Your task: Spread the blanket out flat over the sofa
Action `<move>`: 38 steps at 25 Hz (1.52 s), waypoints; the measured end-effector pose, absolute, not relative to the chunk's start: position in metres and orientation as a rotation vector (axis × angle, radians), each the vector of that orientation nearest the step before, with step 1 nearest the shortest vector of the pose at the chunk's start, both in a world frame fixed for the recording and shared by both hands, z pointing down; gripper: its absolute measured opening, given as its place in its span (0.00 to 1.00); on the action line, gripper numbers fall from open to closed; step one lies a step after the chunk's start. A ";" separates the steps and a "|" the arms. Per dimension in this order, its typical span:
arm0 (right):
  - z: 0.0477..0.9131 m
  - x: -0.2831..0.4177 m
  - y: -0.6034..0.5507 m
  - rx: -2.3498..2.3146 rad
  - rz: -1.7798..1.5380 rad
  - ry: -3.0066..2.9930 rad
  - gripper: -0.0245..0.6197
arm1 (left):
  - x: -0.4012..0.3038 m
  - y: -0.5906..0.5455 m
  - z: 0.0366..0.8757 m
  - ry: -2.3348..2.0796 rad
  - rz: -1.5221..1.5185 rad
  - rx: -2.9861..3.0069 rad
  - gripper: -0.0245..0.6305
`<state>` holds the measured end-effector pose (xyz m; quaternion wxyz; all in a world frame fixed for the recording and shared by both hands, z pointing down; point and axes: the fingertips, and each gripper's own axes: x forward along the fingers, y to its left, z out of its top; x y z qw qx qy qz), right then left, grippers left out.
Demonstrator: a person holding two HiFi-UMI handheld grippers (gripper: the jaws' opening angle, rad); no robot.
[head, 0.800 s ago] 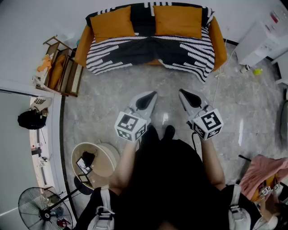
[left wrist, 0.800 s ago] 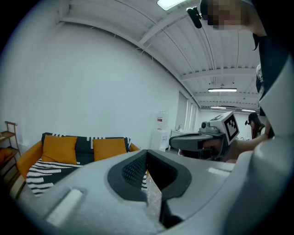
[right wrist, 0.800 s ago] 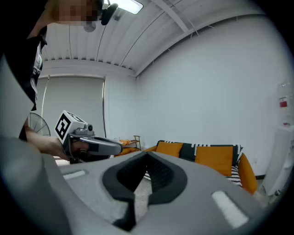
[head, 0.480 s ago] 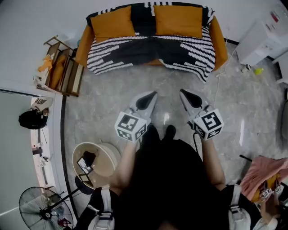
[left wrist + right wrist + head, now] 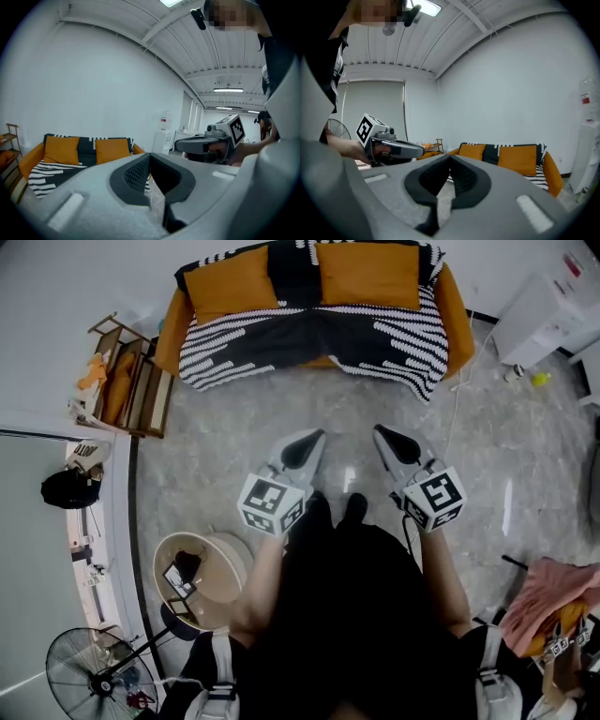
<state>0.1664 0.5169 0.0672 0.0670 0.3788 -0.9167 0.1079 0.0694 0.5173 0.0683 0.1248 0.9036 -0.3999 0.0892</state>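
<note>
Blanket [image 5: 309,341] spread lengthwise along sofa [image 5: 454,313], apparently flat; left gripper [image 5: 315,438], right gripper [image 5: 382,434] jaws together, empty.

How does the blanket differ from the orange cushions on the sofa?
The blanket is black with white stripes; the orange cushions are plain. The blanket lies spread over seat and backrest, its edge hanging off the front; the orange cushions lean upright against the backrest, in front of it. Both are on the sofa.
</note>
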 end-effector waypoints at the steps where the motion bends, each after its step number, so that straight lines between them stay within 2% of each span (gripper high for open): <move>1: 0.069 0.168 0.517 1.144 0.332 -2.759 0.04 | 0.069 0.517 0.069 -1.167 0.262 2.630 0.05; 15: 0.098 0.170 0.491 1.163 0.405 -2.701 0.04 | 0.068 0.491 0.103 -1.116 0.282 2.585 0.05; 38: 0.125 0.164 0.302 1.345 0.435 -2.519 0.05 | 0.052 0.269 0.139 -0.912 0.313 2.665 0.05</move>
